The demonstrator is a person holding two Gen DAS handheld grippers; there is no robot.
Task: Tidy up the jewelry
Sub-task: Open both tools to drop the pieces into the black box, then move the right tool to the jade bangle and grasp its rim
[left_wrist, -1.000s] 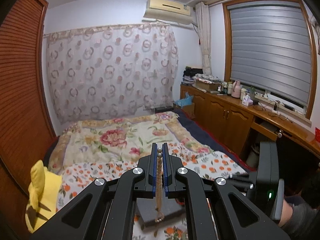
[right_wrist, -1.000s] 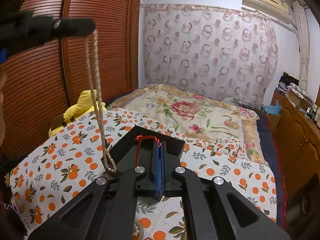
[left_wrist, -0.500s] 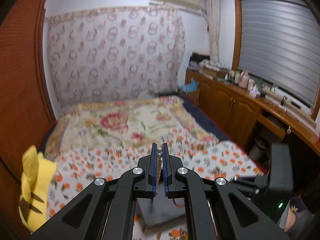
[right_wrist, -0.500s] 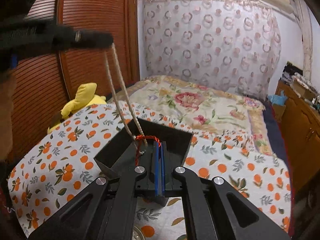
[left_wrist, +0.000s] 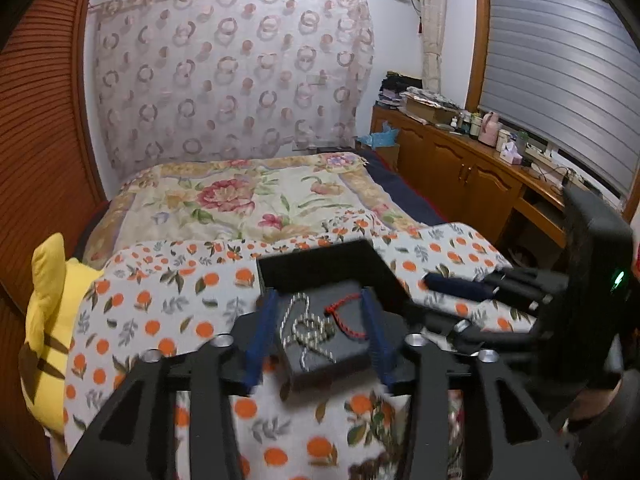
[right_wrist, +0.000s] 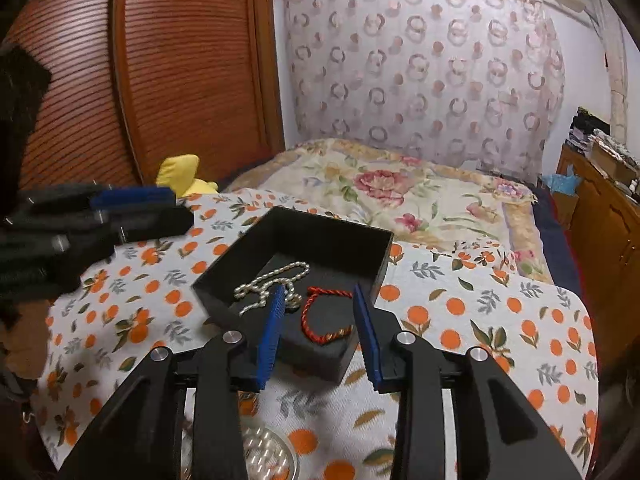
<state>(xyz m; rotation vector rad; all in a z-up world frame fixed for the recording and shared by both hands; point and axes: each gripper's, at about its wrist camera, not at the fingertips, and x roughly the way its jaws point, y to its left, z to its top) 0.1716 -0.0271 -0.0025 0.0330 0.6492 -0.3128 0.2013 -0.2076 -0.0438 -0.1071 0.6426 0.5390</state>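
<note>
A black open box [right_wrist: 372,240] [left_wrist: 384,272] sits on the orange-print cloth on the bed. Inside it lie a pearl necklace [right_wrist: 272,278] [left_wrist: 308,326] in a loose heap and a red cord bracelet [right_wrist: 316,320] [left_wrist: 346,316]. My left gripper [left_wrist: 318,332] is open and empty, low over the near edge of the box; it also shows at the left of the right wrist view [right_wrist: 140,212]. My right gripper [right_wrist: 318,318] is open and empty, just above the bracelet; it also shows at the right of the left wrist view [left_wrist: 460,286].
A small round dish of pearls [right_wrist: 268,456] sits on the cloth near me. A yellow plush toy [left_wrist: 44,320] lies at the bed's left edge by the wooden wardrobe [right_wrist: 180,72]. Wooden cabinets [left_wrist: 472,180] run along the right wall.
Both grippers have opened. The pearl necklace dropped from my left gripper into the box, and the red bracelet left my right gripper and lies in the box. Both grippers tilted down toward it.
</note>
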